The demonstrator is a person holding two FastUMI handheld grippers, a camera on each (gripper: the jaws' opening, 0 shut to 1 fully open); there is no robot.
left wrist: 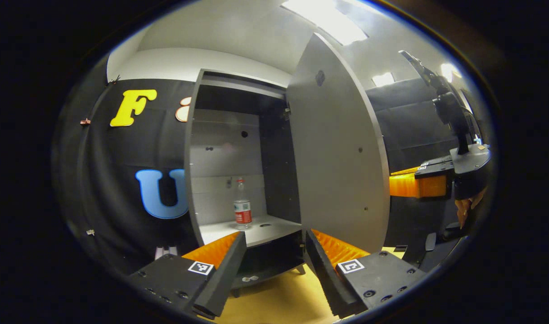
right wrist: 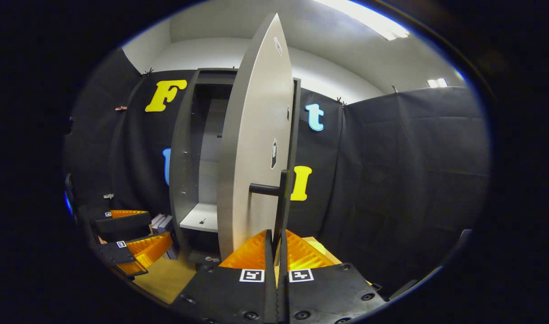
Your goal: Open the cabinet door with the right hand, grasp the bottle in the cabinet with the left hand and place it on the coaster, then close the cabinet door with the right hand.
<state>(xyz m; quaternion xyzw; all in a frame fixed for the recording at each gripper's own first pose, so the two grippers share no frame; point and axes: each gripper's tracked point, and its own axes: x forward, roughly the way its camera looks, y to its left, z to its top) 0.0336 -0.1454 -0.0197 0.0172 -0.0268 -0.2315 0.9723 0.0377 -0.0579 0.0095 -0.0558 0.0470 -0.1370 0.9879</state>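
**Door held open, bottle waiting on the shelf**

Spread wide and holding nothing, the left gripper points straight into the open cabinet; its fingers frame the shelf, where the bottle stands upright, alone and well back from the front edge. The next move, as I judge it, is a level advance so that both fingers pass either side of the label, closing low on the body rather than the thin neck; a tilted approach could knock it over, since it looks light and nearly empty. Beside it, the cabinet door stands swung out; the right gripper is closed on the door handle, clamping the vertical bar between its fingers, and should hold steady so the door stays out of the way. In the left gripper view that gripper reaches in from behind the door edge, a hand gripping it; no coaster is visible.
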